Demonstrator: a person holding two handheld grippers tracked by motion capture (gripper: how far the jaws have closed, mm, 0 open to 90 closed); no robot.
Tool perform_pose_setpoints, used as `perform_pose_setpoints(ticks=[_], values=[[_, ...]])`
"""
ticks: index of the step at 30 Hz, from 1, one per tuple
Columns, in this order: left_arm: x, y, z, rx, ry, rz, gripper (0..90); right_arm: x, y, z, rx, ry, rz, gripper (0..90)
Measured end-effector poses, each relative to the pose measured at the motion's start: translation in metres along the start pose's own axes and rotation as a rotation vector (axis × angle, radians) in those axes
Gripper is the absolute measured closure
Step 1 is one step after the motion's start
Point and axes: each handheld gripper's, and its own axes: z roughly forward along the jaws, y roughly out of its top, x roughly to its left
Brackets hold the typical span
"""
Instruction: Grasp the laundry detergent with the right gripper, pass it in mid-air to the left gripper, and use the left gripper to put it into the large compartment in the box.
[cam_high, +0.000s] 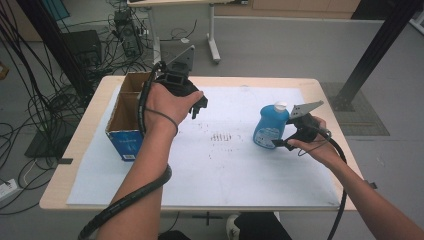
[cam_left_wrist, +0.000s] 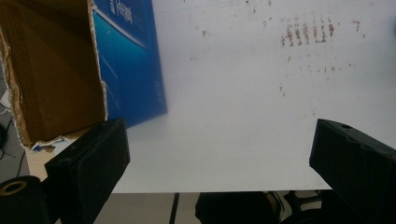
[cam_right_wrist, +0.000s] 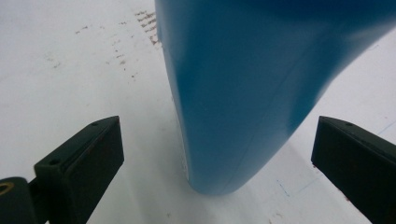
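Blue bottle (cam_right_wrist: 243, 88) between spread jaws of right hand-held gripper (cam_right_wrist: 219, 154), untouched.

No legible text found. White lettering noted on the blue side of the cardboard box (cam_left_wrist: 133, 56), top edge of the left gripper view, cropped and blurred; unreadable. Pale print noted on the blue end face of the same box (cam_high: 126, 142) in the high view; too small to read. Label present on the blue bottle (cam_high: 268, 131), light patch with marks; wording indistinguishable. No numbers or signs made out elsewhere.
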Motion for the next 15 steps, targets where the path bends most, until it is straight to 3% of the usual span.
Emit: perform_pose_setpoints(ticks=[15], values=[[-0.0021,0.0010,0.0012,0.008,0.006,0.005,5.4,-0.0030,-0.0071,0.0098,-0.109,0.007,0.018,2.0]])
